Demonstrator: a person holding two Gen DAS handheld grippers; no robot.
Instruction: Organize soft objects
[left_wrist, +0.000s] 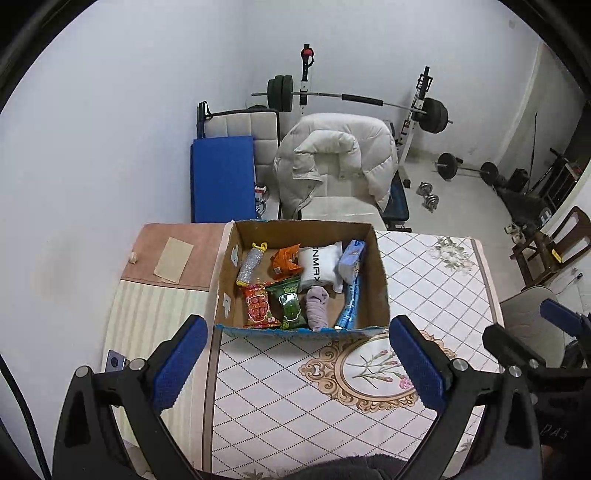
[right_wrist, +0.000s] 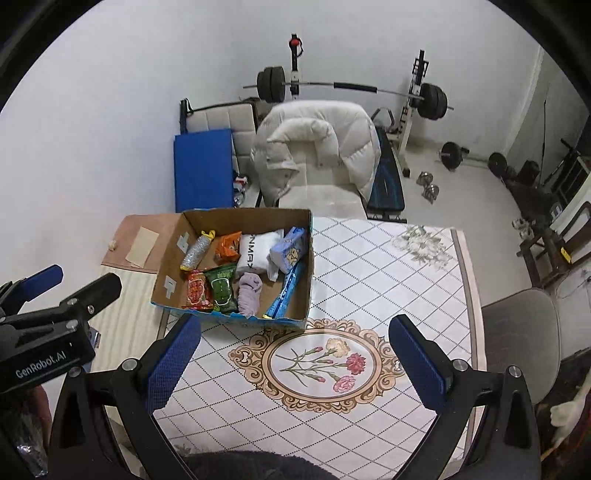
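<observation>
Both blue-padded grippers, left gripper (left_wrist: 297, 360) and right gripper (right_wrist: 293, 356), hang spread wide and empty above the floral tablecloth (right_wrist: 369, 280). Beyond, the open cardboard box (left_wrist: 380, 280) holds snack packets, a rolled lilac sock (left_wrist: 317, 306) and a white pouch (left_wrist: 319, 267).

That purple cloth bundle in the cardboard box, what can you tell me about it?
The pale purple rolled cloth, soft knit like a sock or small towel, lies lengthwise on the floor of the open brown cardboard box near its front wall. The green snack packet lies against its left side, and the white packet lies just behind it. No gripper touches it.
</observation>
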